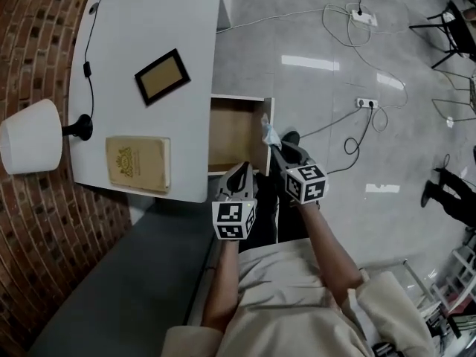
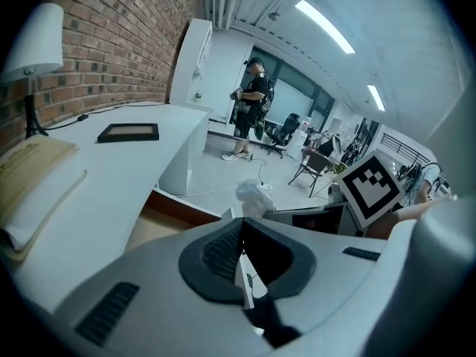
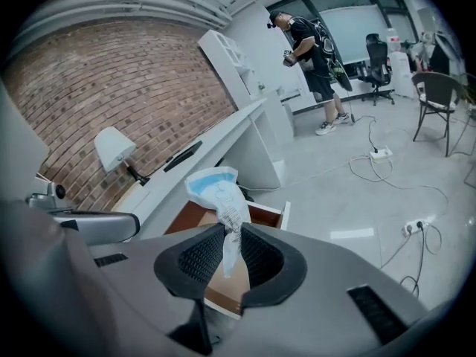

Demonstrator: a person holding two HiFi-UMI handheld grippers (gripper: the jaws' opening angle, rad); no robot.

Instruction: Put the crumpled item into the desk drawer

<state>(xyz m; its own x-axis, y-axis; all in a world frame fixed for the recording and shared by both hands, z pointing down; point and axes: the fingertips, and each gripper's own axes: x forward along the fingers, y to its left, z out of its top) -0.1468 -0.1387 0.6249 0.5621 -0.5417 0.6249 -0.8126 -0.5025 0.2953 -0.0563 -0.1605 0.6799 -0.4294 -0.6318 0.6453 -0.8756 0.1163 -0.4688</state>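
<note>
White-and-blue crumpled item (image 3: 214,193) is pinched between the jaws of the right gripper (image 3: 227,253); the desk drawer (image 3: 187,218) is open beyond them.

Lamp (image 1: 30,136), book (image 1: 138,164), frame (image 1: 162,76) on desk (image 1: 149,21), drawer (image 1: 232,134) at its right

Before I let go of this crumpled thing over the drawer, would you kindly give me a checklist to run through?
1. Drawer open: ok. The wood-lined desk drawer stands pulled out.
2. Room inside: ok. The part of its floor that shows is bare.
3. Grip: ok. The right claw is shut on the crumpled white-and-blue paper wrapper.
4. Wrapper above the opening: cannot tell. In the head view it sits at the drawer's right wall.
5. Path clear of the left claw: ok. It is shut and empty, by the drawer's front edge.
</note>
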